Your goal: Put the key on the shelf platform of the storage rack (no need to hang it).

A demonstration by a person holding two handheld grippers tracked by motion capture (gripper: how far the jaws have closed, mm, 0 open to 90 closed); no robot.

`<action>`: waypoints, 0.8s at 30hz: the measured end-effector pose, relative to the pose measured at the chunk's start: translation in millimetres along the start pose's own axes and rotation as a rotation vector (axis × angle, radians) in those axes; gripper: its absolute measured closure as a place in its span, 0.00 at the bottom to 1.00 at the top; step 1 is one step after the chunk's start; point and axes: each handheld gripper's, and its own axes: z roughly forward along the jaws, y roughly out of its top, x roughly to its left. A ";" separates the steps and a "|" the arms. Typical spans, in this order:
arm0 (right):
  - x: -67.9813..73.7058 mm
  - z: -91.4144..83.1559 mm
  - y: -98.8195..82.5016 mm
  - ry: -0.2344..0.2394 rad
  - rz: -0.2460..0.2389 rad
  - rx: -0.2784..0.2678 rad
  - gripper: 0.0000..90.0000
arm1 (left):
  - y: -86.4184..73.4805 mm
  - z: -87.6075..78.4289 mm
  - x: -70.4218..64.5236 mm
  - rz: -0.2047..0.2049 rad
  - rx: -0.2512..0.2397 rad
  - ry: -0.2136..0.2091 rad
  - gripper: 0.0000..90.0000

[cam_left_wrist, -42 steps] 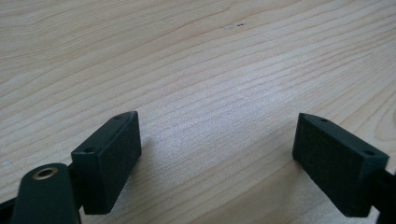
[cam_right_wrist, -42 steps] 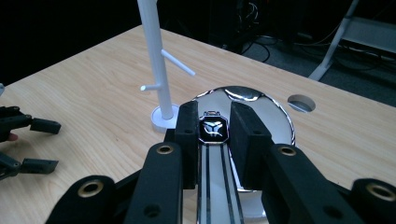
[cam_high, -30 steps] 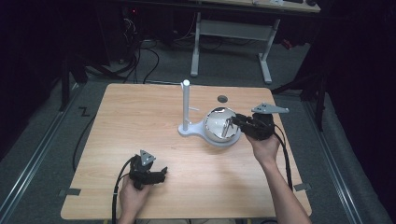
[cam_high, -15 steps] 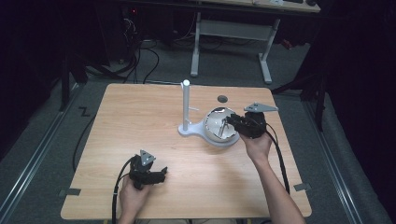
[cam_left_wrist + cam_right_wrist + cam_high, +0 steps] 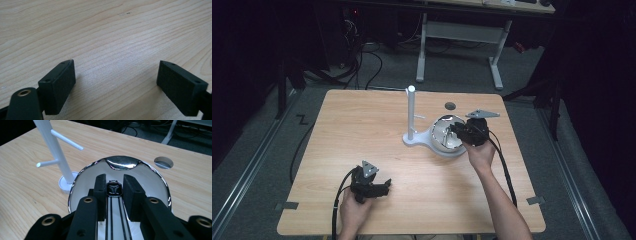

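A white stand (image 5: pixel 411 112) with a post and side pegs rises from a base joined to a round chrome-rimmed dish (image 5: pixel 443 150) at mid table. My right gripper (image 5: pixel 457 129) reaches into the dish from the right. In the right gripper view its jaws (image 5: pixel 113 178) stand close together over the dish (image 5: pixel 122 161), with a small black piece (image 5: pixel 114 189) on a white strip held between them. The post (image 5: pixel 56 152) stands to the left. My left gripper (image 5: pixel 384 186) rests near the front edge, open (image 5: pixel 116 75) over bare wood.
A round cable hole (image 5: pixel 450 106) is cut in the wooden tabletop (image 5: pixel 362 130) just behind the dish, and it is also visible in the right gripper view (image 5: pixel 163 162). Cables trail from both grippers toward the front edge. Dark floor and desk legs lie beyond the table.
My right gripper has moved a little to the left, farther over the dish. The left gripper has stayed where it was.
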 end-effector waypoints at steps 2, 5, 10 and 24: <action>0.8 4.0 -0.6 -0.006 0.003 0.005 0.83 | 0.0 0.0 0.0 0.000 0.000 0.000 0.18; 1.5 9.1 -1.3 -0.022 -0.006 0.006 0.83 | 0.0 -0.1 0.0 0.001 0.000 -0.002 0.18; -0.7 18.5 -3.3 -0.040 0.001 0.025 0.83 | 0.0 -0.1 0.0 0.003 0.001 -0.003 0.18; -5.0 37.3 -9.2 -0.091 0.008 0.077 0.83 | -0.1 -0.1 -0.1 0.003 0.000 -0.004 0.18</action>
